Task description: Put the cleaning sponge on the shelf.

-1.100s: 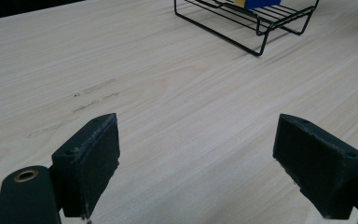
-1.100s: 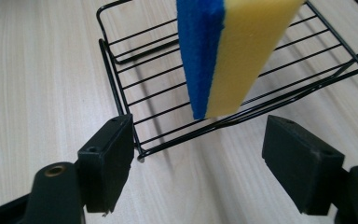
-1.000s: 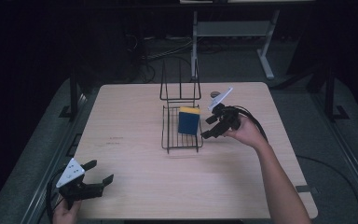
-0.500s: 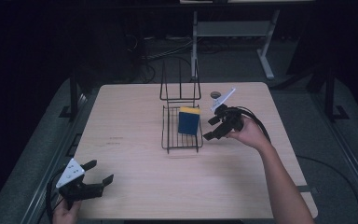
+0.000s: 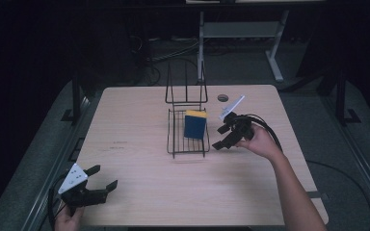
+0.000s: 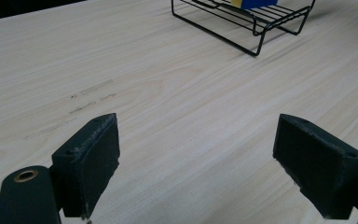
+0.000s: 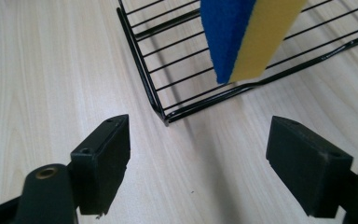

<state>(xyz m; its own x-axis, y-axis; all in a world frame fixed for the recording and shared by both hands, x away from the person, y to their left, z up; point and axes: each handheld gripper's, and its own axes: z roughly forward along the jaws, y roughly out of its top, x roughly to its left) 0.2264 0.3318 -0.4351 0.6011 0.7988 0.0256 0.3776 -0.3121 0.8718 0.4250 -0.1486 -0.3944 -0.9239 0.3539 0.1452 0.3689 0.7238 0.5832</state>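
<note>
A wooden table (image 5: 139, 120) is bearing a black wire rack (image 5: 188, 130), lying just left of the right gripper (image 5: 223, 136), whose jaws are gaping empty. A blue-and-yellow sponge (image 5: 195, 124) is standing inside the rack. The left gripper (image 5: 105, 179) is hovering well apart, jaws spread, holding nothing.

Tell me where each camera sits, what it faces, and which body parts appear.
High view: above the person's side, looking forward and down at the table; both forearms show.
Left gripper view: on the left gripper, facing the wire rack.
Right gripper view: on the right gripper, facing the sponge.
All three views show the rack.
</note>
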